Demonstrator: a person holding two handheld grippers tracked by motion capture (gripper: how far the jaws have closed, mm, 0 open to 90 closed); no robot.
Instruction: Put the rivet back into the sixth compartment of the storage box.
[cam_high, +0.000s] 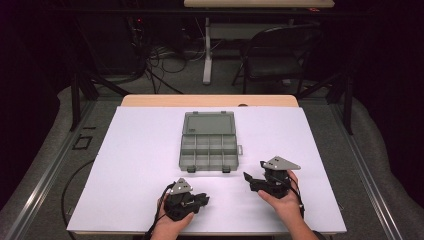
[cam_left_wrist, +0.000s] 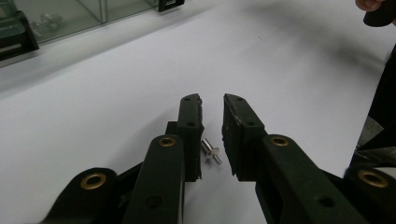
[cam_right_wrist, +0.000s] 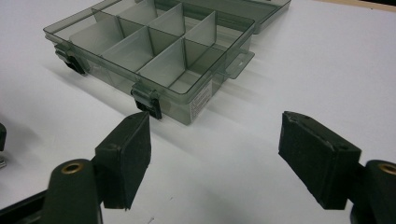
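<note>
Seen from the high view, the left gripper (cam_high: 199, 199) rests low on the white table (cam_high: 140, 165) near its front edge, held in the person's left hand (cam_high: 167, 220), while the right gripper (cam_high: 254, 172) sits to the right in the right hand (cam_high: 285, 200), both just in front of a grey compartment box (cam_high: 209, 150) lying with its lid swung back. Closer in, the left gripper view shows its two black jaws parted by a narrow gap, with a small metal rivet (cam_left_wrist: 210, 150) lying on the table between them; it sits close to the left jaw, and neither pad presses on it, though whether it brushes that jaw is hard to tell. Over in the right gripper view, the jaws stand wide apart with nothing between them, pointing at the box's near corner with its two dark latches. A small pale label (cam_right_wrist: 201, 99) is stuck on the box's side wall, its print too small to read.
</note>
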